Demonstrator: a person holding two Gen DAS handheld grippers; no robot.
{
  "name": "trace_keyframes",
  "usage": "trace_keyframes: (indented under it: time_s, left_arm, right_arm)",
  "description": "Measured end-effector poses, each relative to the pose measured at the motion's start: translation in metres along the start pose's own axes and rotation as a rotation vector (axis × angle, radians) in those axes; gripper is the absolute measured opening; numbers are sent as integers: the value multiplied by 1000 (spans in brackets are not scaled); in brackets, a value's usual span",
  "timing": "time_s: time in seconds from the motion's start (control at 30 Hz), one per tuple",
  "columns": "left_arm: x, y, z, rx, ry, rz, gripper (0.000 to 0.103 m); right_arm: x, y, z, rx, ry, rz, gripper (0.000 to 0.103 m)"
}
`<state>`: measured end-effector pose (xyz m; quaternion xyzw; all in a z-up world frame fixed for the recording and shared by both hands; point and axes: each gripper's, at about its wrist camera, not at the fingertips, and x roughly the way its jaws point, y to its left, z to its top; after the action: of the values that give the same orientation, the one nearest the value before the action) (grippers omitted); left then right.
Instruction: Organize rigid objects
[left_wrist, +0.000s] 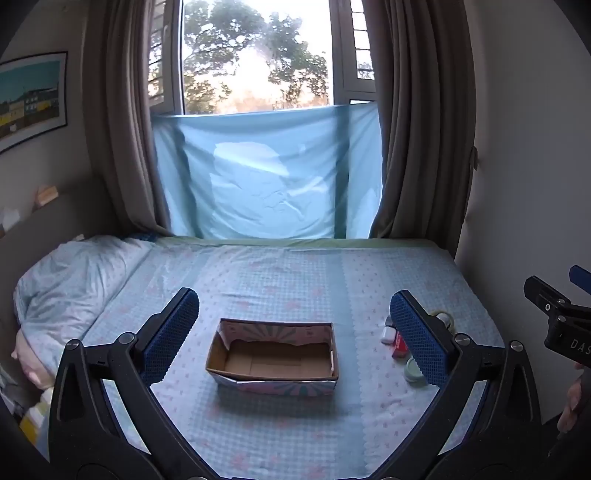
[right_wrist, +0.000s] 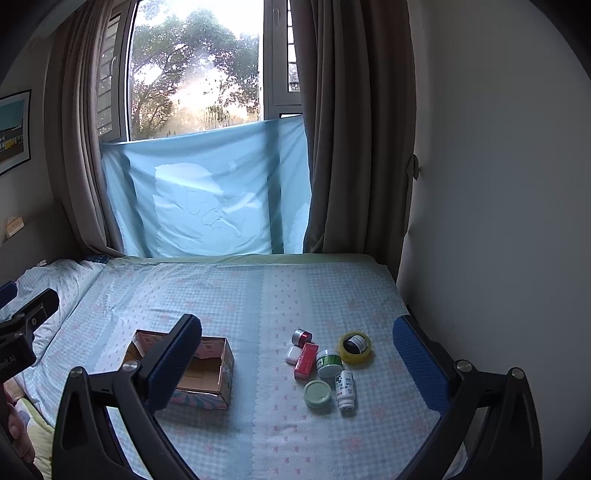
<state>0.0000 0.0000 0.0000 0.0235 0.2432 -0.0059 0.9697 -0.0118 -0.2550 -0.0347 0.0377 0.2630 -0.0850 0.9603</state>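
An empty cardboard box (left_wrist: 273, 356) with a patterned outside sits on the bed; it also shows in the right wrist view (right_wrist: 207, 373). My left gripper (left_wrist: 295, 336) is open and empty, held above the box. To the box's right lies a cluster of small items: a red box (right_wrist: 306, 360), a green-lidded jar (right_wrist: 317, 393), a white bottle (right_wrist: 345, 389), a green-labelled jar (right_wrist: 328, 362), a yellow tape roll (right_wrist: 355, 347), a red-and-silver jar (right_wrist: 301, 336) and a small white case (right_wrist: 293, 354). My right gripper (right_wrist: 295, 365) is open and empty above the cluster.
The bed (right_wrist: 258, 295) has a blue checked sheet. A pillow (left_wrist: 70, 280) lies at the left. Curtains (right_wrist: 354, 147) and a blue cloth (right_wrist: 207, 192) hang at the window behind. A white wall (right_wrist: 498, 221) runs along the bed's right edge.
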Motion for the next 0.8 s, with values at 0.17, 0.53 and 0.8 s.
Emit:
trace_keyframes:
  time_s: [0.17, 0.53, 0.8]
  left_arm:
    - [0, -1, 1, -10, -5, -11, 103]
    - [3, 2, 1, -7, 7, 2, 103]
    - [5, 1, -2, 9, 23, 16, 103]
  right_arm:
    - [0, 1, 0, 8, -6, 7, 103]
    - [0, 6, 1, 4, -4, 2, 103]
    - [3, 10, 1, 16, 0, 4, 103]
